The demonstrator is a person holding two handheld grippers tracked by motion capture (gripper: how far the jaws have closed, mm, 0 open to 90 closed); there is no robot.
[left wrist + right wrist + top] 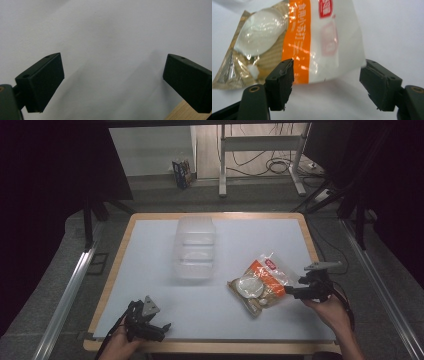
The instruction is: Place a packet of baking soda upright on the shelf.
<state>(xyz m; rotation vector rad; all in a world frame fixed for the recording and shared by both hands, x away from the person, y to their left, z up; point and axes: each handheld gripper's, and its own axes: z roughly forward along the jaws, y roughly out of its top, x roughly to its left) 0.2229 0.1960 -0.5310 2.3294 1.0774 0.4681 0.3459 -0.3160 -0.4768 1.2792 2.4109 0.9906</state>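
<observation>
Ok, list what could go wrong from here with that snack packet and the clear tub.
1. The right tongs stand open at the edge of the snack packet; closing on that thin, glossy film alone may let it slip out.
2. The clear tub lies apart from the packet and is hard to see against the white table, so a carry could miss its opening.
3. The left tongs hover open near the front edge, steadying nothing.

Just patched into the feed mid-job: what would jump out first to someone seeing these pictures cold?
The orange, white and clear snack packet lying on the white table, right of centre, catches the eye first, its near edge just in front of the open right gripper, whose pads do not press it. Next is the clear plastic container standing toward the table's far middle. The left gripper rests open over bare table at the near left edge.
</observation>
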